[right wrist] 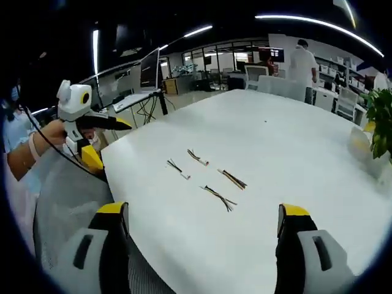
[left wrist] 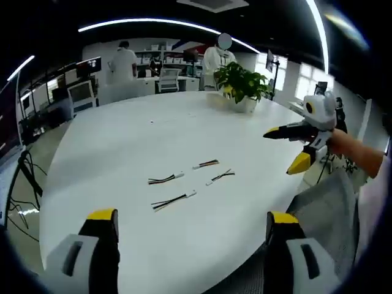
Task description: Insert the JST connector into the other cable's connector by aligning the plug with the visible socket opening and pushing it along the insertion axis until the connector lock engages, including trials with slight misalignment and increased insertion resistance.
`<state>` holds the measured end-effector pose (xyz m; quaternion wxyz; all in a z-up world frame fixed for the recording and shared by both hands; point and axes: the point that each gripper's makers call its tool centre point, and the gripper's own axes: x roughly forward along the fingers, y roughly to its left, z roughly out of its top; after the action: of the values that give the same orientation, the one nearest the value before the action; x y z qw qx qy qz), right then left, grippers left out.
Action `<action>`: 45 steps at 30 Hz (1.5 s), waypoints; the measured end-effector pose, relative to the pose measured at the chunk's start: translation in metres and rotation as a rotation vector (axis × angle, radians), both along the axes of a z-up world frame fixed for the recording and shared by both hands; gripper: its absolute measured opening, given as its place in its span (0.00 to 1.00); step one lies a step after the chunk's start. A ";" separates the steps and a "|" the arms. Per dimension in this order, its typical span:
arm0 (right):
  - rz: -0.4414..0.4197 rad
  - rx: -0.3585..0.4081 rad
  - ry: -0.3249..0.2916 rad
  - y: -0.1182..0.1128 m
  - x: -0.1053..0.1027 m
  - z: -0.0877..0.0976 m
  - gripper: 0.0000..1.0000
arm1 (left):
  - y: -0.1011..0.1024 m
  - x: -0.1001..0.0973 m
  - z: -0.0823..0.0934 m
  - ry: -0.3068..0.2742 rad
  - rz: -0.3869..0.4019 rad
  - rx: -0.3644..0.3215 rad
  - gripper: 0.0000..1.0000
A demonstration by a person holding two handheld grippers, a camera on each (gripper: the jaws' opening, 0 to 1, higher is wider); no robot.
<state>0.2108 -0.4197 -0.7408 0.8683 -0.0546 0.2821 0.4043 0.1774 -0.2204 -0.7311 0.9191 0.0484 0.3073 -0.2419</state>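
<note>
Several short JST cables lie loose near the middle of the white table (left wrist: 122, 141). In the left gripper view they are a striped one (left wrist: 165, 179), one with a red wire (left wrist: 207, 164), a thin dark one (left wrist: 220, 176) and a nearer one (left wrist: 173, 200). The right gripper view has the same group (right wrist: 197, 157), (right wrist: 178, 168), (right wrist: 233, 179), (right wrist: 219, 197). My left gripper (left wrist: 193, 223) is open and empty, short of the cables, and also appears as the left gripper (right wrist: 110, 144) held off the table's edge. My right gripper (right wrist: 205, 217) is open and empty too, seen across as the right gripper (left wrist: 283, 149).
A potted plant (left wrist: 242, 82) stands at the table's far side, also visible as the plant (right wrist: 383, 122). A grey mesh chair back (left wrist: 324, 202) is by the table edge, likewise the chair back (right wrist: 67, 190). People stand among desks and monitors behind.
</note>
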 end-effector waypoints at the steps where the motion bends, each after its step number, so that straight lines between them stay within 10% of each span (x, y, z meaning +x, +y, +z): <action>1: 0.001 -0.002 0.000 0.000 0.000 0.000 1.00 | 0.000 0.000 0.000 0.000 0.000 -0.001 0.98; 19: 0.016 -0.010 0.000 0.002 -0.003 0.001 1.00 | -0.005 -0.004 0.004 -0.010 0.007 -0.080 0.98; 45: 0.018 -0.011 0.012 0.002 -0.004 -0.002 1.00 | 0.000 -0.007 -0.010 0.028 -0.013 0.019 0.98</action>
<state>0.2072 -0.4173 -0.7426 0.8626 -0.0595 0.2891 0.4110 0.1707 -0.2204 -0.7411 0.9126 0.0558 0.3222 -0.2455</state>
